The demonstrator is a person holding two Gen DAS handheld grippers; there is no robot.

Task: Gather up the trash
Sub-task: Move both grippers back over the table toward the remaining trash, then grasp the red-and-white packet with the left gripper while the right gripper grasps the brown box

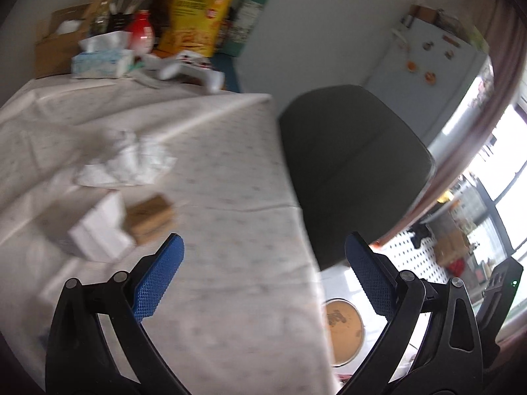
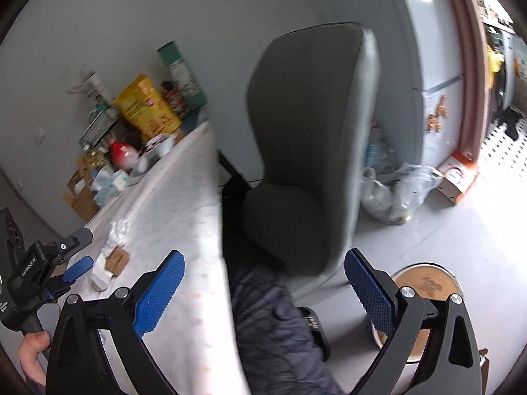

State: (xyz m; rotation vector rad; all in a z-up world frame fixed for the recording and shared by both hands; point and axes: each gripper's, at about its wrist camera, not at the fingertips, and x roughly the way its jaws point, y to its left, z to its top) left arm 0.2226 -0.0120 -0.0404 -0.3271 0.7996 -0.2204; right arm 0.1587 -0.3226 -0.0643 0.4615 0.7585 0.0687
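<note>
Motion-blurred crumpled tissue (image 1: 126, 161) and small boxes (image 1: 98, 227) beyond empty, spread left tongs (image 1: 263, 256).

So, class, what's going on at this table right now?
A person holds a two-finger gripper in each hand over a table with a pale tablecloth. The left gripper and right gripper both have their jaws open and empty. Crumpled white tissues, a white box and a small brown cardboard box lie uncollected. A round bin with a brown lid stands on the floor.

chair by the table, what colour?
Grey chair, seen best in the right wrist view.
</note>
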